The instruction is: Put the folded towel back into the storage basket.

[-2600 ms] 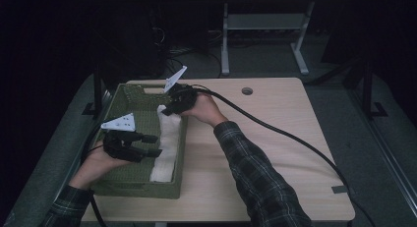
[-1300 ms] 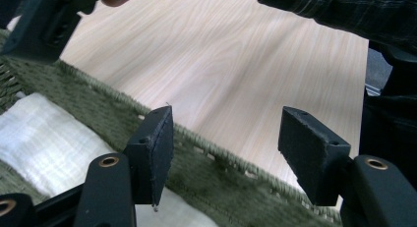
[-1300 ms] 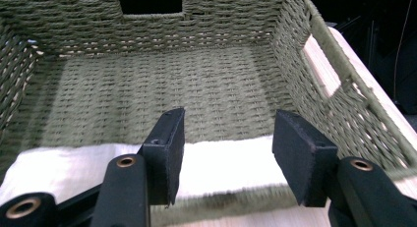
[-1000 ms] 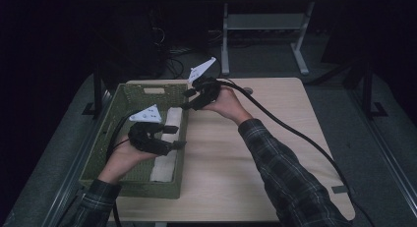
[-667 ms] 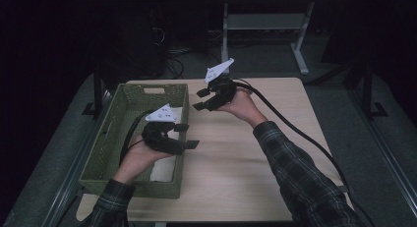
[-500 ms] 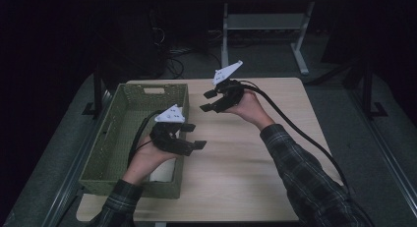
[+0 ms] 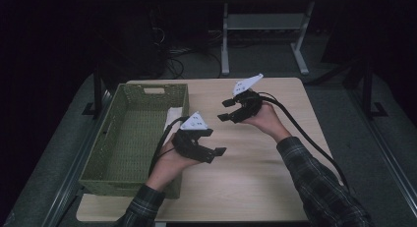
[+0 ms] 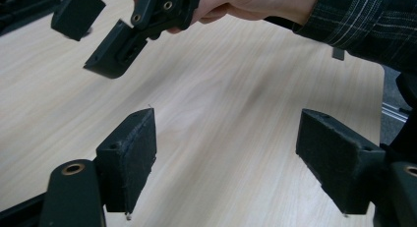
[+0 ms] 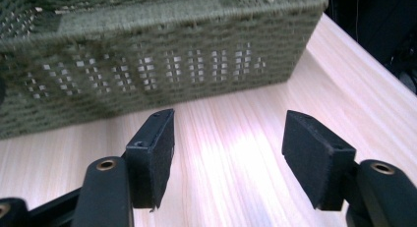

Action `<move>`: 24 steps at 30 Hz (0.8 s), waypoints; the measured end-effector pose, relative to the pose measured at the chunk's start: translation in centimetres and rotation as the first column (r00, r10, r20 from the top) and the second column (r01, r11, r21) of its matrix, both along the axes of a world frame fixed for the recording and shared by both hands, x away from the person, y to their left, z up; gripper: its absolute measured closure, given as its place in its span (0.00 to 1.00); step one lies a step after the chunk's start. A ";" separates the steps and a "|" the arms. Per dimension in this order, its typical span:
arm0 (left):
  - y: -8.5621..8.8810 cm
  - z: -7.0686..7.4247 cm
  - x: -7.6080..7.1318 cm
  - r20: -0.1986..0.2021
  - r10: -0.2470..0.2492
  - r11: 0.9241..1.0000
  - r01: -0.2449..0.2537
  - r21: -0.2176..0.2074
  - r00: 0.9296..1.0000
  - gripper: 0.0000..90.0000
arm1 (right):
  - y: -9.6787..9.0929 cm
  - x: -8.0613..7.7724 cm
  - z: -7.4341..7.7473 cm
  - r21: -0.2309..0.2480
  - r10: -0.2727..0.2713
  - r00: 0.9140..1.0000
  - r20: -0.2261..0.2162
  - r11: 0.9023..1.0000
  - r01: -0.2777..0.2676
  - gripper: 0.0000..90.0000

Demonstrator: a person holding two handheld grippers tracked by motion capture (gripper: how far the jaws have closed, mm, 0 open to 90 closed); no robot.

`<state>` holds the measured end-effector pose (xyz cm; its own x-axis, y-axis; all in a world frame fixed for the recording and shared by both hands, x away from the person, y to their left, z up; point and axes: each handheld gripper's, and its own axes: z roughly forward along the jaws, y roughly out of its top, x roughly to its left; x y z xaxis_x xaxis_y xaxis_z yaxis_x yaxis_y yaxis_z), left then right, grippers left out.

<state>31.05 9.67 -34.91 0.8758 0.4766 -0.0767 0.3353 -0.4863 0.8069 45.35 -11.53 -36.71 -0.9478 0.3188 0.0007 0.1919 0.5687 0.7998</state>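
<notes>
One light wooden table [image 7: 255, 187] carried everything, and no brand, label or readable writing showed on it or on anything it bore. One woven green basket [image 7: 113, 153] stood on the left part of the table, long side running away from the person, with a cut-out handle in its far wall. In the right gripper view its side wall [image 9: 147, 65] rose just beyond the jaws, standing on the wood. One pale cloth [image 7: 173, 115] lay inside the basket against its right wall, partly hidden behind the left hand.

Two sleeves in dark plaid came in from the bottom, one per arm. Two claws were in hand, each topped by one grey three-cornered plate with small dark marks too tiny to read, and each trailing one black cable.

The left claw [image 7: 210, 142] hovered over bare table just right of the basket. Its jaws were spread wide, had just been opening, and held nothing; in the left gripper view only wood lay between its two pads [image 8: 129, 163].

The right claw [image 7: 227, 110] hung over the middle of the table, farther back, pointing left toward the basket. Its jaws were likewise spread, had just been opening, and were empty, with bare wood between the two pads [image 9: 152, 153]. The two claws stood near each other, not touching.
</notes>
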 end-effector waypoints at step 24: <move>-5.5 -7.1 -0.9 0.000 -0.011 0.994 0.011 0.112 1.000 0.18 | -6.9 -2.3 -5.5 -0.001 -0.220 0.975 -0.036 0.976 0.220 0.23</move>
<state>30.14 4.15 -42.05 0.8809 0.4727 -0.0229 0.3291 -0.5769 0.7476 43.01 -18.43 -42.24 -0.8539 0.5194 0.0344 0.3402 0.5068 0.7921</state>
